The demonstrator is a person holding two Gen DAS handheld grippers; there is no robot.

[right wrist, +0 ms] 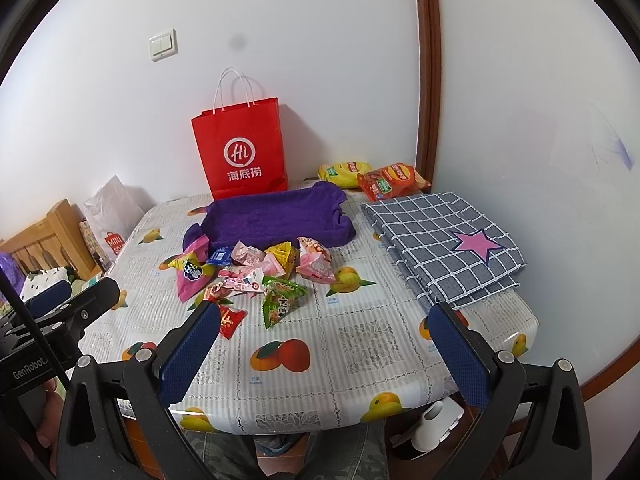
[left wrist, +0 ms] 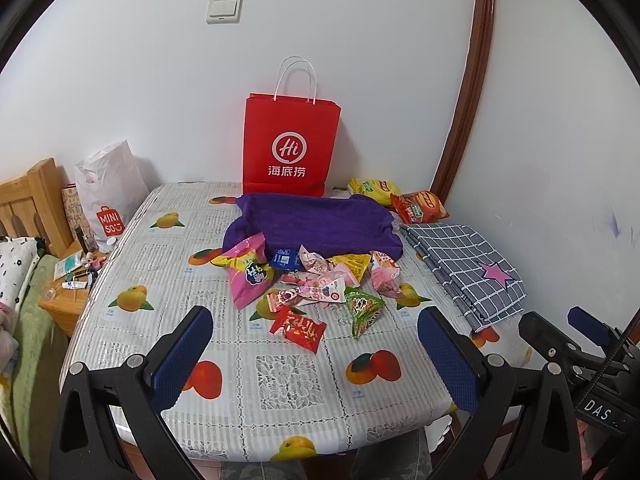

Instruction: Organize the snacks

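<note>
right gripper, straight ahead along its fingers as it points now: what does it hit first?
Likely the bare tablecloth, which fills the gap between the open right gripper fingers. The green snack packet lies just left of that line. Depth is unclear.

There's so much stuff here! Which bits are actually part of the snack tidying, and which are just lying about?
Part of the job:
pile of small snack packets
purple cloth tray, still empty
two chip bags, probably
left gripper and right gripper, both open

Just lying about:
red paper bag
folded checked cloth
white Miniso bag
</note>
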